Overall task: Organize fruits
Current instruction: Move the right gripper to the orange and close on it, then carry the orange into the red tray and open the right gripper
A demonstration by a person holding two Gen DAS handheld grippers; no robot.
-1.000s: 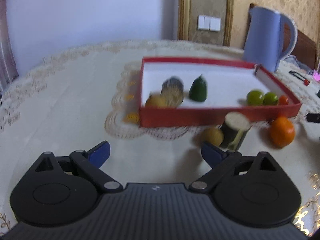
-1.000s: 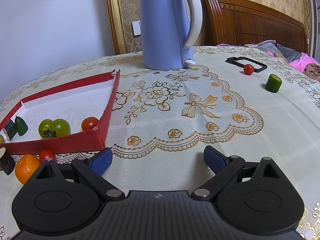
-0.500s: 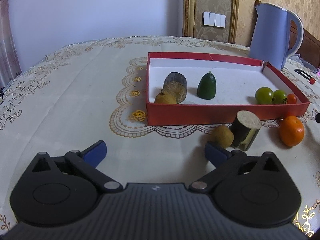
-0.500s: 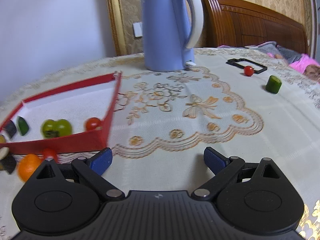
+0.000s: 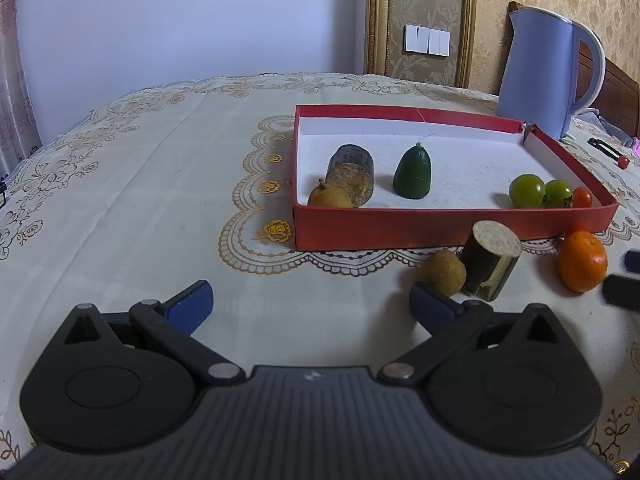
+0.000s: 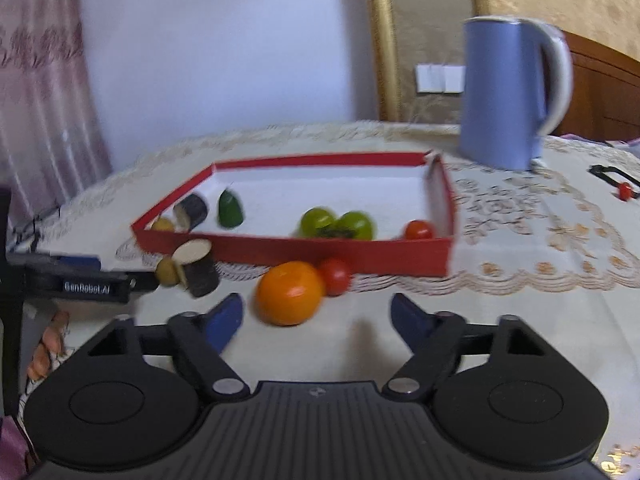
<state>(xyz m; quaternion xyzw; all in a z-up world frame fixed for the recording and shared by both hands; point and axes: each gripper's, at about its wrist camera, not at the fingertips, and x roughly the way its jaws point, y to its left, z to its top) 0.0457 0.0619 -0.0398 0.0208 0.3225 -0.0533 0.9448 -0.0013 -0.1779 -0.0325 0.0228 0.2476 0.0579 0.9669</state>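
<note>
Lower centre of right wrist view: right gripper (image 6: 316,322) jaws closing, not yet touching orange (image 6: 289,293), just outside red tray (image 6: 332,249). Left gripper (image 5: 312,306) wide open, empty. Step: pickup approach. Next: advance, centre orange btwn pads, squeeze, lift into tray.

Black grippers (image 6: 316,314) — blue fingertip pads (image 6: 226,322)

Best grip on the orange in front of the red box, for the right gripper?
Take the orange across its widest middle, coming in low from the near side, as the right gripper already points. It is round, so any level pair of sides works. The small red tomato touches its far right side, so keep the fingers off that side. The jaws are closing, not yet touching it.
</note>
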